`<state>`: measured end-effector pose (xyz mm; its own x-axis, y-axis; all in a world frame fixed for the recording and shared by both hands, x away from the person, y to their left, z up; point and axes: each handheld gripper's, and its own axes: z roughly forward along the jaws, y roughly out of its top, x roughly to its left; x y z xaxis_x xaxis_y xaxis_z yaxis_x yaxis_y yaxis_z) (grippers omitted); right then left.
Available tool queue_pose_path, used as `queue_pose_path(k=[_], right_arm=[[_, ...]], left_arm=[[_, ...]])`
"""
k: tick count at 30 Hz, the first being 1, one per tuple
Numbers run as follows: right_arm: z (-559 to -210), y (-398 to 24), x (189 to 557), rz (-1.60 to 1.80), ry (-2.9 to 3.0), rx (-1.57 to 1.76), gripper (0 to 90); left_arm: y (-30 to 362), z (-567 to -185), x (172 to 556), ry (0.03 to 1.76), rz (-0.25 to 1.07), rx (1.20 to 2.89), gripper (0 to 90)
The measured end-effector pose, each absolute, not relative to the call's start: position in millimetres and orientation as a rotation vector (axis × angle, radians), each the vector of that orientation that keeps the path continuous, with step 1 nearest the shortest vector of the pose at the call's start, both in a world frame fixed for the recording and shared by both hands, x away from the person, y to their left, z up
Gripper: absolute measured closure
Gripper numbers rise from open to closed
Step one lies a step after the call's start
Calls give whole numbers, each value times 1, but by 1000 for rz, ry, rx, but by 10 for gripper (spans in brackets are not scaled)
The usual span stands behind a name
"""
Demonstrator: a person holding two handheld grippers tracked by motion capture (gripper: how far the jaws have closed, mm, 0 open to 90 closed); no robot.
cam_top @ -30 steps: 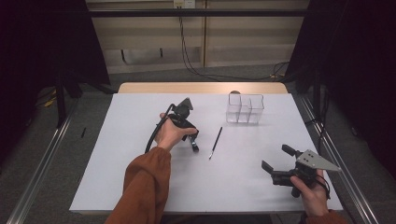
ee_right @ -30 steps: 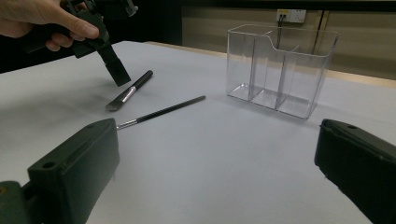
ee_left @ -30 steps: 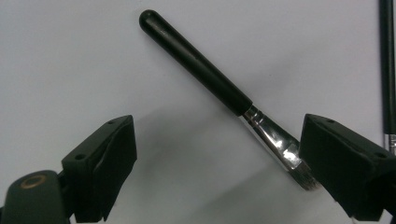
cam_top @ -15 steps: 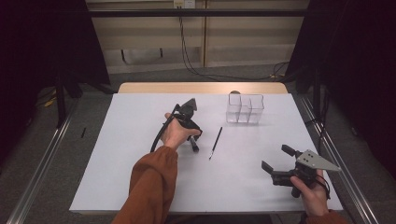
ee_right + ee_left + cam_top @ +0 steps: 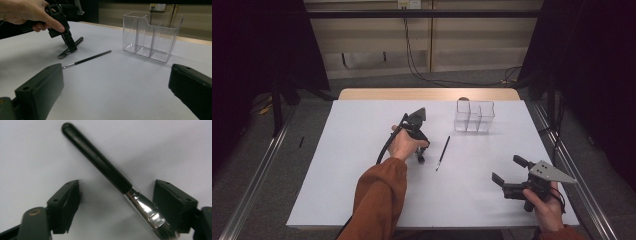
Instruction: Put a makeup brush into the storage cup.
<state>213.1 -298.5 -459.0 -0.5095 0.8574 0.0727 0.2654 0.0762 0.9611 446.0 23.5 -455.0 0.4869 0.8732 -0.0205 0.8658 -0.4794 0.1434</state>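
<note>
A white desk (image 5: 337,200) stands in a dim room with dark curtains at the sides. Near its middle lies a thick black brush (image 5: 100,160) with a shiny metal neck. The left tongs (image 5: 419,155) point down over it, one jaw on each side. The jaws have just been closing in, but they do not press the brush yet. It lies flat on the desk between them.

Just beside it, toward the right edge, lies a thin brush (image 5: 442,153). Toward the far edge stands a clear box (image 5: 474,116) with three parts, all bare.

The right tongs (image 5: 507,176) wait near the right front corner, spread wide with nothing in them.

The step looks like picking up the thick brush. Next the left tongs need to squeeze until they grip it, best on the metal neck or handle, then lift it straight up. The box may be where it goes.
</note>
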Motion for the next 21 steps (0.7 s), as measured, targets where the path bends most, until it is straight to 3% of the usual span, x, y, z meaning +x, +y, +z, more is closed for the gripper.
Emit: queue_pose_path(k=[7,11,20,21], right_arm=[[-459,-299,213,1453,1828,1112,0],[-459,-299,213,1453,1830,1111,0],[-460,-298,213,1451,1836,1114,0],[-460,-298,213,1452,1834,1113,0]], left_arm=[[24,-452,446,1549,65,2598,359],[27,-450,447,1556,61,2602,492],[28,-449,448,1554,49,2609,579],[27,-449,447,1547,45,2607,635]])
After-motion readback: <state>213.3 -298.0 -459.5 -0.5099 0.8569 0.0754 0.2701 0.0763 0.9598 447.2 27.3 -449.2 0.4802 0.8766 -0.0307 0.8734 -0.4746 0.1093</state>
